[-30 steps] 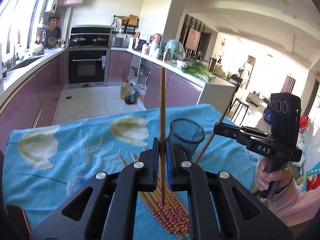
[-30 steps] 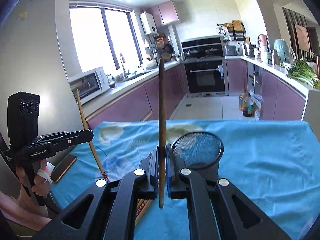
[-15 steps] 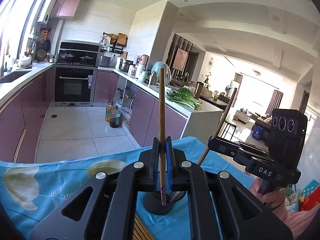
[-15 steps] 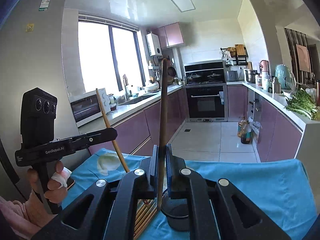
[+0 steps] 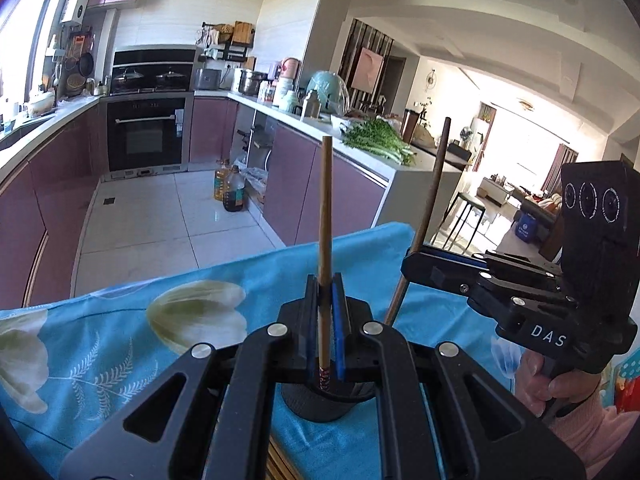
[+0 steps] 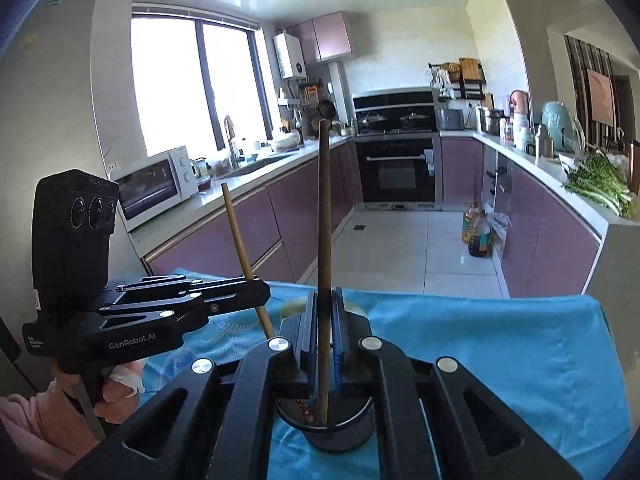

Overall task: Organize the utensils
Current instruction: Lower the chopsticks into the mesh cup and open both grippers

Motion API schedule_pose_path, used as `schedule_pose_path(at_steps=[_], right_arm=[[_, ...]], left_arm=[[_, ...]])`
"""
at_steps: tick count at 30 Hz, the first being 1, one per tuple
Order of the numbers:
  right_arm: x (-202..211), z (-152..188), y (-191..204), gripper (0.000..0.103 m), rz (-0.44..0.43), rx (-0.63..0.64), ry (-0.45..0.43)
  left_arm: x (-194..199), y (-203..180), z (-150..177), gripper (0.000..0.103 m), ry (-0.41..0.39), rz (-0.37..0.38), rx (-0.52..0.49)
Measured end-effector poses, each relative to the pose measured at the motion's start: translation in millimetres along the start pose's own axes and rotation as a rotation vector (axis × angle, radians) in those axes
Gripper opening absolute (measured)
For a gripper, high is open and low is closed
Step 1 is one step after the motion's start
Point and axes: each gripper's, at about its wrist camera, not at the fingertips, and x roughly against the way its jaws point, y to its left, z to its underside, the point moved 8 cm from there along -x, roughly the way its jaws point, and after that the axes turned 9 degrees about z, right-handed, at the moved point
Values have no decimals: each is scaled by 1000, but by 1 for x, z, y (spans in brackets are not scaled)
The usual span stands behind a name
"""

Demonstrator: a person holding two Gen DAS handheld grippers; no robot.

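Observation:
In the left wrist view my left gripper is shut on an upright light wooden chopstick. Its patterned lower end hangs at the mouth of the black mesh cup just below. To the right, the right gripper is shut on a darker chopstick that leans toward the cup. In the right wrist view my right gripper grips that dark chopstick, whose lower end dips into the mesh cup. The left gripper comes in from the left with its chopstick.
A blue tablecloth with white tulips covers the table; its far edge lies just past the cup. Several more chopsticks lie under my left gripper. A person's hands hold both grippers. Purple kitchen cabinets stand beyond.
Both grippers have carried their chopsticks forward from the pile to the mesh cup. The cup, formerly ahead of the fingers, now sits right under them, and the two grippers are closer together.

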Motion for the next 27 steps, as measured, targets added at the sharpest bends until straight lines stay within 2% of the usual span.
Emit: schedule_pose_path(at_steps=[4,9,10,11,14,16,18,22,25,27], right_arm=[[-23,13,0,6,2,-3,87],[-36,12,-1,7,10,-36,106],[-37,11,-2,8,10,-47,104],[-37,11,-2,8,11,-54,102],[-37,12,0,10,29,-64,91],[-36,12,1,16,33,-67,83],[-32,13,1,16,42,-65,69],[-13,14,7,24,39,-52,25],[6,15,19,37,8,-22,-13],[18,23,31,38,-29,5,-19]], left_arm=[[-25,18,20,8,53,-8,6],[-37,28,22,8,69,-3,6],[-38,29,20,12,62,-17,3],[-35,31,22,19,59,-23,2],[-25,33,22,28,35,-40,3],[-15,35,20,28,12,-63,1],[-2,37,21,29,-12,-76,5],[34,43,25,38,-64,-124,-6],[58,50,35,45,-81,-156,-10],[72,57,47,47,-76,-174,-4]])
